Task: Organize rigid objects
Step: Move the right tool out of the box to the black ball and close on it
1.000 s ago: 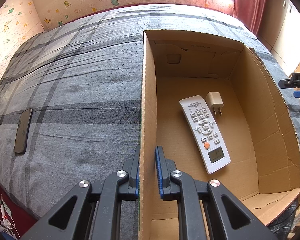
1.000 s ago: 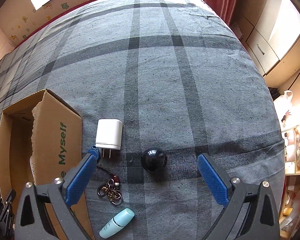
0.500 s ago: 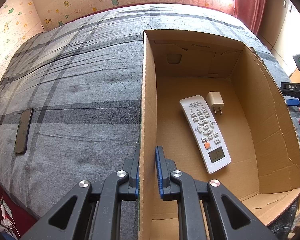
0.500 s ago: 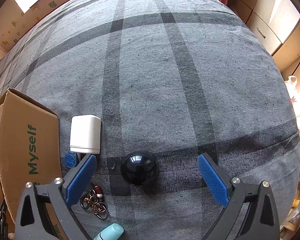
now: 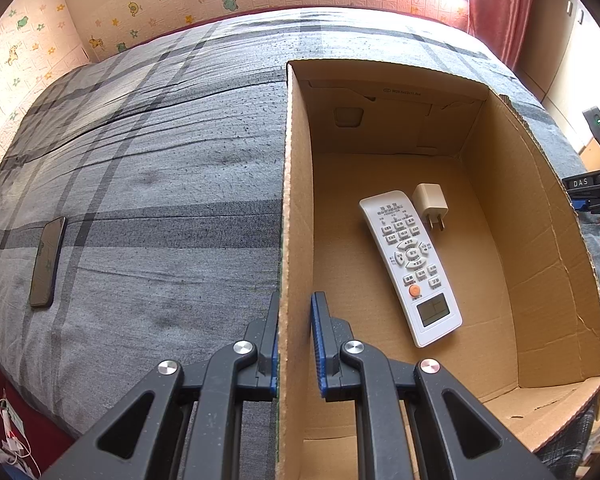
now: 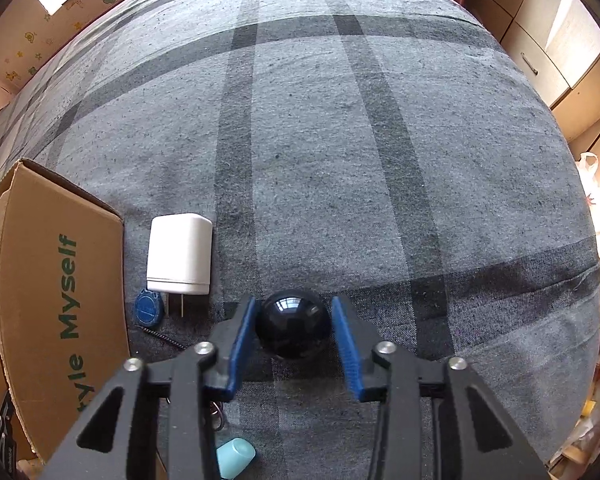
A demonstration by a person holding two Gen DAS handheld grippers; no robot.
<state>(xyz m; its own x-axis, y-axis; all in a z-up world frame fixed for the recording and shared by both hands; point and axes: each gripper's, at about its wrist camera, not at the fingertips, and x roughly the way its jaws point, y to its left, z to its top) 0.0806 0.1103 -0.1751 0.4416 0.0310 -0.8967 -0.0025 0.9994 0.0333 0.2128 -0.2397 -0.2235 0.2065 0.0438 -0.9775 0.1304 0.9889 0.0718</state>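
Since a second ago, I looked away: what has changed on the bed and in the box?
The right gripper has come down over the black ball, and its jaws are closing around it; a gap still shows on one side. The left gripper stays clamped on the box wall. Remote and charger lie unmoved inside.

- The box (image 5: 540,216) sits on the bed (image 5: 160,168), open at the top.
- In the box, the remote (image 5: 410,266) lies flat on the floor, with a plug (image 5: 430,202) touching its far right side.
- The left gripper (image 5: 296,344) straddles the box's left wall, one pad outside and one inside, pinching it.
- A phone (image 5: 47,262) lies on the bed, well left of the box.
- In the right wrist view, the ball (image 6: 294,322) rests on the bed between the closing pads of the right gripper (image 6: 294,334).
- A charger (image 6: 180,254) lies left of the ball, just right of the box.
- A tag (image 6: 148,307) lies just before the charger, beside its prongs.
- A bottle (image 6: 236,456) lies nearest, under the gripper.
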